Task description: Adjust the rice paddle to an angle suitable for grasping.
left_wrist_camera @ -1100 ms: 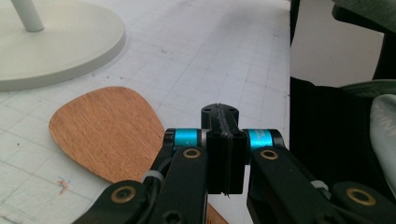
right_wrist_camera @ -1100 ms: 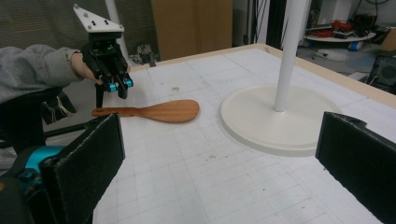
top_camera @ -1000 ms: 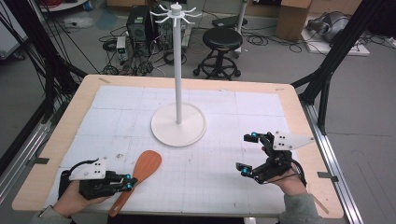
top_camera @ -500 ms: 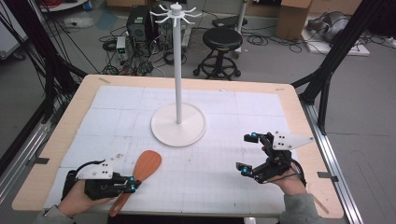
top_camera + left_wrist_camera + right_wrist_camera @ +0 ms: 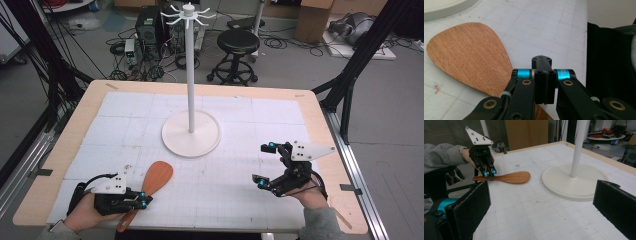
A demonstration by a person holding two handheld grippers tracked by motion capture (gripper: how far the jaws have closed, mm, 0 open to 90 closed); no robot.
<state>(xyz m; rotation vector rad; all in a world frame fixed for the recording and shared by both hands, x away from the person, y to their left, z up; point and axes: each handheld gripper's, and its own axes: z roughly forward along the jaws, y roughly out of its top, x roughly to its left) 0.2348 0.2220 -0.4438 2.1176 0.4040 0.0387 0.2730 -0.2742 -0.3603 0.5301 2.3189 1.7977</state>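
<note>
Wooden spatula (image 5: 152,181) laid flat on white gridded mat (image 5: 240,190), near front left edge, blade pointed toward white stand base (image 5: 190,134). Handle clamped between closed jaws of left gripper (image 5: 143,201), gripper kept low at mat. Right gripper (image 5: 265,165) held apart at right, jaws spread wide, nothing grasped.

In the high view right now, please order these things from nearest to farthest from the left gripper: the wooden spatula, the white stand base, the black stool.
1. wooden spatula, at the left gripper jaws.
2. white stand base, at table centre.
3. black stool, on the floor beyond the table.
</note>
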